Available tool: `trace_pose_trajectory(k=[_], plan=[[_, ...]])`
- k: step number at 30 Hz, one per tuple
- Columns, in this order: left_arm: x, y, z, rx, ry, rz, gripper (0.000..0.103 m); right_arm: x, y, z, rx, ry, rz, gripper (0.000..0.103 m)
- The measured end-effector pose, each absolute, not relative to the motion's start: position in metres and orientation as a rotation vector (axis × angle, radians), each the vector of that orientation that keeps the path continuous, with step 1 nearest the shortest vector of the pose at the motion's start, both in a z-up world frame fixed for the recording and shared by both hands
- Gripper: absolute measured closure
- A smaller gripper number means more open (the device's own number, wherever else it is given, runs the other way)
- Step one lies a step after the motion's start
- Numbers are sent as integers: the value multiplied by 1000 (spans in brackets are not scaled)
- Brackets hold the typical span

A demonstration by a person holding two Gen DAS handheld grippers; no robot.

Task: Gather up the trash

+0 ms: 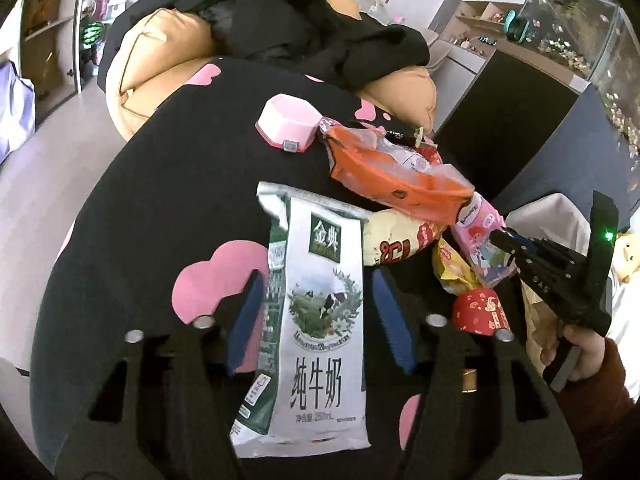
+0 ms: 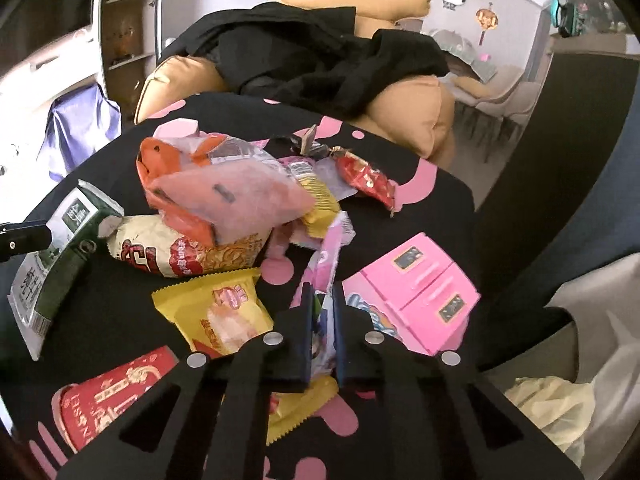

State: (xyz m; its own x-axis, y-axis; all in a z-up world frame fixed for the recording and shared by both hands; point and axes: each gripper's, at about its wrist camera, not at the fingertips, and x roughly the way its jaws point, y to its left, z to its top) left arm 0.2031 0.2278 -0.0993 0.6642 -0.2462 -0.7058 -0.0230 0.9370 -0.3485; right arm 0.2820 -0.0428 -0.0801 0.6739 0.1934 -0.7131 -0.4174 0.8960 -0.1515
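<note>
Right fingers: your right gripper (image 2: 323, 332) is pinching the pink cartoon wrapper (image 2: 326, 264) between its blue pads; the fingers are pressed close on it.
Left fingers: your left gripper (image 1: 316, 320) is standing spread around the milk carton (image 1: 316, 312); whether the pads are touching its sides cannot be told, so this is not yet a secure hold.
Step in hand: you are securing two pieces at once, the wrapper taken, the carton being framed.
Surrounding litter: the orange bag (image 2: 208, 184), yellow packet (image 2: 224, 312), red cup (image 2: 108, 392) and red sachet (image 2: 366, 180) are lying loose on the tabletop (image 2: 432, 208), close around both grippers.
Not trash, in my judgement: the pink toy cabinet (image 2: 424, 296) is sitting just beside the wrapper.
Bin: the lined bin (image 2: 580, 360) is waiting at your right, off the tabletop edge.
Next move: you are needing to close on the carton, then lift both clear without dragging neighbours.
</note>
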Motion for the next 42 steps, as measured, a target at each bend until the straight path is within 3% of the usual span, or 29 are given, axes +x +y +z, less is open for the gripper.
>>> trace_pose_trajectory(k=[3, 15, 16, 18, 21, 42], plan=[[203, 228, -98, -314, 837, -109, 38, 275, -51, -73, -271, 758, 367, 93], [222, 190, -109, -73, 919, 17, 38, 252, -67, -61, -220, 720, 399, 93], [223, 187, -111, -30, 917, 50, 41, 252, -68, -61, -216, 722, 399, 93], [223, 184, -115, -30, 922, 43, 57, 252, -71, -63, -206, 733, 402, 93], [217, 187, -109, -79, 897, 22, 57, 249, -73, -60, -208, 729, 401, 93], [173, 157, 12, -263, 541, -155, 57, 196, -123, 13, -136, 509, 357, 93]])
